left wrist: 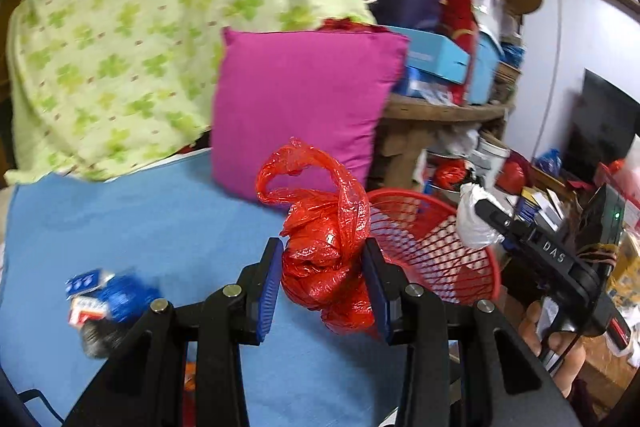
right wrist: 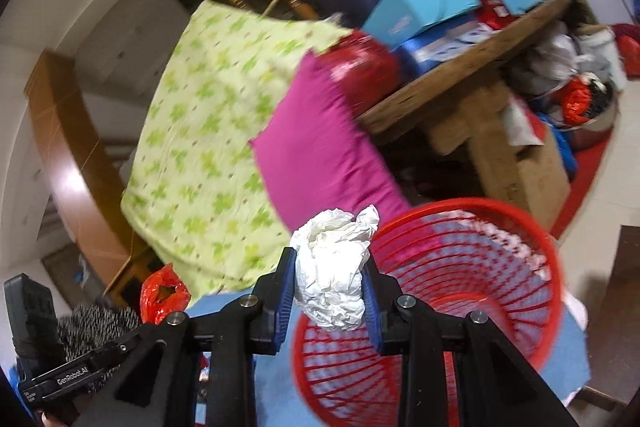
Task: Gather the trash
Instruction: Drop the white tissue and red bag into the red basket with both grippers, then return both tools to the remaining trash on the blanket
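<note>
Clamping a crumpled red plastic bag (left wrist: 328,259), my left tool (left wrist: 323,283) hovers above the blue sheet (left wrist: 140,219); my right tool (right wrist: 330,291) pinches a wad of white tissue (right wrist: 334,275), seemingly over the red mesh basket (right wrist: 472,267).

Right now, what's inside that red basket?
Through the mesh of the red basket only the blue cloth beneath shows; no trash is visible inside. The white paper wad in the right claw hides part of its bottom.
</note>
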The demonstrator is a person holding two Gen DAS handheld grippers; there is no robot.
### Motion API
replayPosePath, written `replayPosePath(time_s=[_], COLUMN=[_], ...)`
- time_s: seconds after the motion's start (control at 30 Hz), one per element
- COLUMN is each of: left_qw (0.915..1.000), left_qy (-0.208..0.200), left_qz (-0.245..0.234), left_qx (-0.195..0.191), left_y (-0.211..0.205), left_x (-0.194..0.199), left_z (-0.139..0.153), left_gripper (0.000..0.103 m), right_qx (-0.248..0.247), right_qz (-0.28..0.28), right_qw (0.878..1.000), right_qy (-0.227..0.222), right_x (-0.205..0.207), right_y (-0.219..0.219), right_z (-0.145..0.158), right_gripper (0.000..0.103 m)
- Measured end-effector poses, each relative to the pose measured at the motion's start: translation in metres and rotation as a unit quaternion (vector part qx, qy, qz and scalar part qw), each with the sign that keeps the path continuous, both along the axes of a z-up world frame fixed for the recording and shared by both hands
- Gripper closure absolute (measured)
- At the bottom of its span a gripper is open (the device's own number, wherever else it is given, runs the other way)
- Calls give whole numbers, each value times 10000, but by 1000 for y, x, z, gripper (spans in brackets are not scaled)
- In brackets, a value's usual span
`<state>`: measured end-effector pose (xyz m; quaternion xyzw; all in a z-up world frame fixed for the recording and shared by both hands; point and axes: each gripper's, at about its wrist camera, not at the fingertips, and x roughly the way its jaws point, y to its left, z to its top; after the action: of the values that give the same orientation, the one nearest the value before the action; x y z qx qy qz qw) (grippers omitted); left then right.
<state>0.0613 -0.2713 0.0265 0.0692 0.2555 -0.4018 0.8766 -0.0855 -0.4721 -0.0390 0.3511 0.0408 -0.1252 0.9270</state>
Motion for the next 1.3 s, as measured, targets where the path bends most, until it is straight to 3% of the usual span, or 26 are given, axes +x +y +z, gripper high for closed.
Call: replayPosePath(time_s=[0.37,0.47,0.53,0.57,0.67,0.83,1.07,1.17,1.3], left_qw=[9976,9966,9967,9969,9976,9989,9947,9873,9711], left_qy=[164,301,323,315,242,80,103,192,413], left_qz=[-549,-536,-467,-450,-366,-42,963,1552,2338], left_qx=[394,550,574,560,532,471,358,287,223], left_y=[-89,-99,-98,-96,-85,-51,41,94,163], left_x=[-13,-10,-8,-7,-5,4,36,54,76], left_z=[-21,-32,-36,-36,-34,-31,-34,-39,-55], left_gripper=[57,46,40,40,39,38,36,36,35], right_qx=[563,659,762,802,754,444,-208,-410,-686], right_qz=[-230,-151,-62,-36,-56,-37,257,530,951], right_qw=[9981,9975,9968,9965,9971,9990,9992,9973,9929], right_qy=[134,195,223,223,110,-63,-225,-303,-191], right_x=[-19,-16,-14,-13,-13,-10,8,20,44], right_y=[-42,-45,-46,-46,-42,-24,24,47,84], right_z=[-20,-22,-24,-25,-22,-10,10,16,19], right_gripper=[68,66,54,37,36,36,36,36,36])
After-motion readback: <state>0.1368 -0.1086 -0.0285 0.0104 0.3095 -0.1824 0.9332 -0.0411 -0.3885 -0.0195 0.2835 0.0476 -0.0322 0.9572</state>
